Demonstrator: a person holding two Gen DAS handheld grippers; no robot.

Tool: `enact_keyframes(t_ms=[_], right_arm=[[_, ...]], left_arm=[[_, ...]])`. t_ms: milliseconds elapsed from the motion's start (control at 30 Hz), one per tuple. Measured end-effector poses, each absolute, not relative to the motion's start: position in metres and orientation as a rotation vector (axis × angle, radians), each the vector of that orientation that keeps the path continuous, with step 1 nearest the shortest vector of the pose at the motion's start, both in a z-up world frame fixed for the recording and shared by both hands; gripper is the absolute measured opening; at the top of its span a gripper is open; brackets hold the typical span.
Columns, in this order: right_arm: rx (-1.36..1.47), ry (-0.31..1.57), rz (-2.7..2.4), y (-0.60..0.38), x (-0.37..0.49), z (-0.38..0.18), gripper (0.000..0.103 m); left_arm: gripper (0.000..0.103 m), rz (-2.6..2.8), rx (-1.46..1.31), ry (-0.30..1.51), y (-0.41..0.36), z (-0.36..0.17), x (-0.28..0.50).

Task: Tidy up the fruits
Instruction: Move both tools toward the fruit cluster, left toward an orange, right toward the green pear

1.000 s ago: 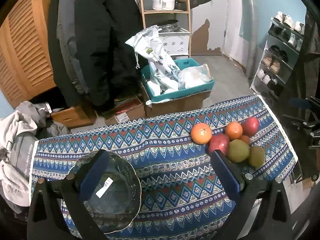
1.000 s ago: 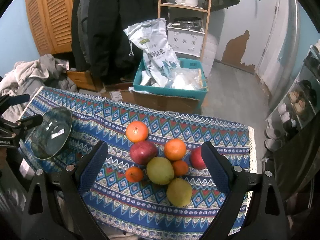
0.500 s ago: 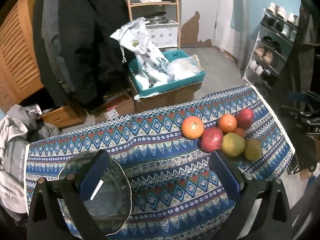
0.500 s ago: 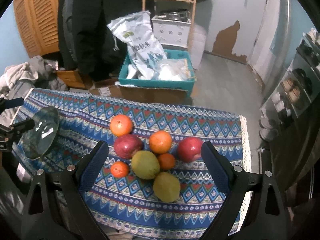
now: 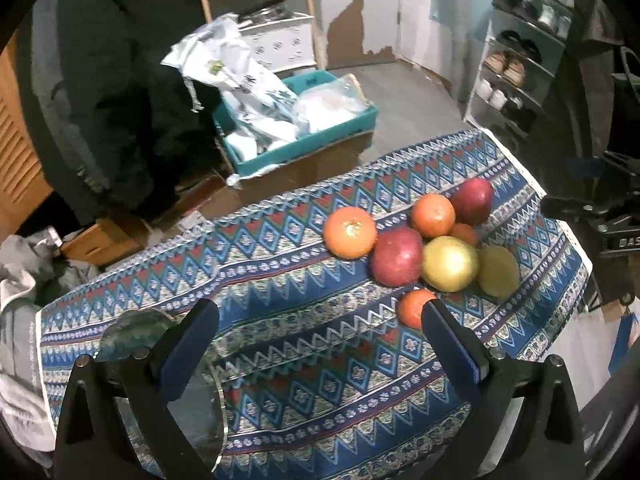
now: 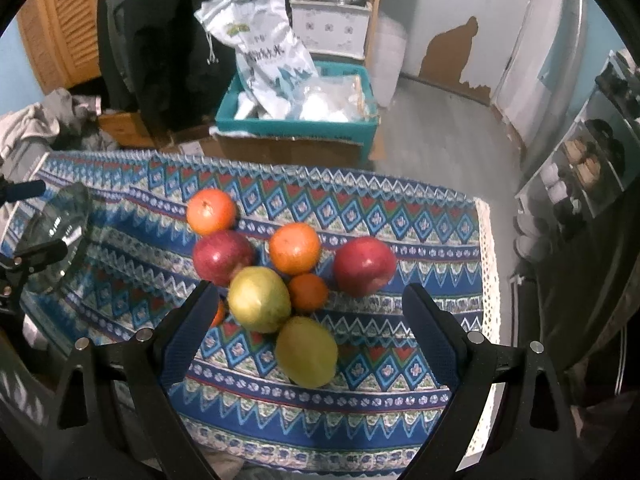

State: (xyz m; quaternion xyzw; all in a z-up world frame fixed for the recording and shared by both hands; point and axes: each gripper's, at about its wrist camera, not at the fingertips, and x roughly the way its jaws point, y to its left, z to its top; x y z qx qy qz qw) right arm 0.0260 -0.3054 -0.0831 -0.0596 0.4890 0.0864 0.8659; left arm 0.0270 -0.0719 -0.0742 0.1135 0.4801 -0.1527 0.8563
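A pile of fruit lies on the patterned tablecloth (image 6: pixel 400 208): two red apples (image 6: pixel 364 266), oranges (image 6: pixel 295 248), a small tangerine (image 6: pixel 308 293) and two yellow-green pears (image 6: pixel 259 299). My right gripper (image 6: pixel 310 332) is open and empty, just above the pears. My left gripper (image 5: pixel 318 344) is open and empty over the cloth, left of the fruit (image 5: pixel 396 256). A clear glass bowl (image 5: pixel 176 384) sits under its left finger and shows at the left edge of the right wrist view (image 6: pixel 60 236).
Beyond the table's far edge stand a teal crate (image 6: pixel 296 120) with white bags on a cardboard box, dark coats, a wooden shelf and laundry. A shoe rack (image 5: pixel 516 60) stands at the right. The cloth's right edge (image 6: pixel 490 280) hangs off the table.
Both grippers have moved forward and lower toward the table. The fruit looks larger in both views. The left gripper has shifted right, so the bowl now lies under its left finger.
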Motion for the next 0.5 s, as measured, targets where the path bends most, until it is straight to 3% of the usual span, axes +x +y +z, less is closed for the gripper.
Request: enact_keyframes(t_ms=[500], right_arm=[[-0.175,1.166,0.201,-0.310,0.037,-0.147,0.090]], left_arm=[[0.102,-0.367,0.270,1.116,-0.127,-0.121,0.044]])
